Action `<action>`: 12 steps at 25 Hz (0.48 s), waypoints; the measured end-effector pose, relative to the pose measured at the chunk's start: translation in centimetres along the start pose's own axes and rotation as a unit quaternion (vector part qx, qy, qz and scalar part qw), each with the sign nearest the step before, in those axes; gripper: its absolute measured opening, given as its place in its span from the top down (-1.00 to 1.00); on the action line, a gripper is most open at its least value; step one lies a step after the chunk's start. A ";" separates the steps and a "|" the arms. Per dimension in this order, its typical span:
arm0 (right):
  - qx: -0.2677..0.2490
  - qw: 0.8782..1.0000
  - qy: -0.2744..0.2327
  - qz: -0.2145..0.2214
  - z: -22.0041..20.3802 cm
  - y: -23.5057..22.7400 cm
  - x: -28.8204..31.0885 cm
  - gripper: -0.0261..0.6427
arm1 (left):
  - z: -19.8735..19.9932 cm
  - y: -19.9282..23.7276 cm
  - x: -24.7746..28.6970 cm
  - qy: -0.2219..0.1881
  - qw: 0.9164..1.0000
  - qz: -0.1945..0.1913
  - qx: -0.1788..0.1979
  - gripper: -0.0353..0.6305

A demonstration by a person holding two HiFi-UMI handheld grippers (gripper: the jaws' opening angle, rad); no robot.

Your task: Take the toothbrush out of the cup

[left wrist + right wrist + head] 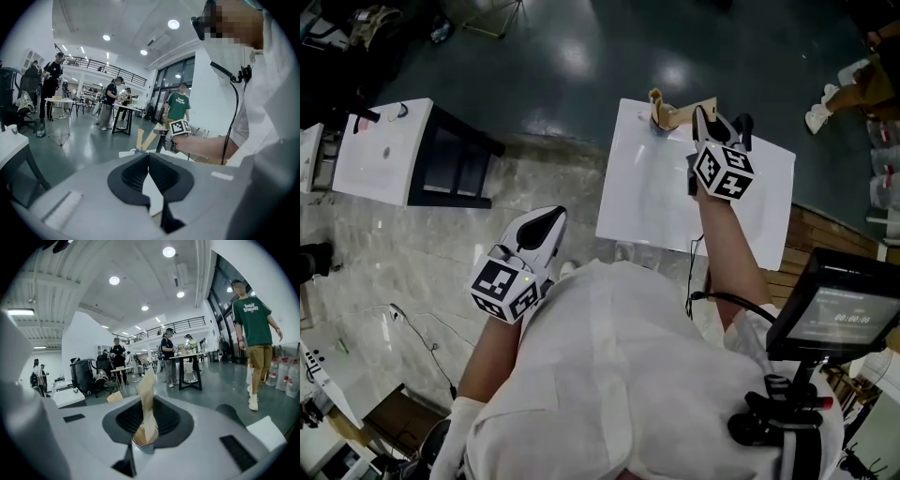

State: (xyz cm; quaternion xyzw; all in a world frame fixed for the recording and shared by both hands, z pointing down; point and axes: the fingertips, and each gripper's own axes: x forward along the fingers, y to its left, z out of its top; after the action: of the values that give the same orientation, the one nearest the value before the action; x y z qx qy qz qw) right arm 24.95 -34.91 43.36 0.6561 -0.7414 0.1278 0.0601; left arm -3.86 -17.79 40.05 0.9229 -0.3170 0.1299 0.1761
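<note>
"Standing nearer than me, can you say where the toothbrush [148, 394] is?"

"Its lower end sits in the cup [659, 124] at the far edge of the white tabletop [656, 202]. It leans toward the right tool [719, 122], whose jaws are narrowed onto the pale handle and seem to pinch it."

"And the left tool [546, 223]?"

"Closed on nothing, held back by the person's body."

"Which step is this?"

"The lift-out, I'd judge. Next it needs a straight upward pull, so the cup doesn't tip."
</note>
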 end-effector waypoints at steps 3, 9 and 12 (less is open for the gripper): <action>-0.005 1.000 -0.011 -0.002 1.1 -0.2 -0.5 0.78 | -0.1 0.0 0.6 0.002 1.000 -0.009 0.001 0.87; -0.013 0.999 -0.030 -0.008 2.9 -0.9 -1.6 0.78 | -0.3 -0.1 1.8 0.004 1.000 -0.027 0.002 0.87; -0.015 0.999 -0.036 -0.012 3.3 -1.5 -2.5 0.79 | -0.4 -0.2 2.3 0.005 0.999 -0.034 0.004 0.87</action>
State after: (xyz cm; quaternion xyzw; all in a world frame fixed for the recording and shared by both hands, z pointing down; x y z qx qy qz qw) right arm 27.01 -33.58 39.69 0.6683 -0.7367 0.0925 0.0446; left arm -2.01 -18.68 41.19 0.9332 -0.2837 0.1294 0.1784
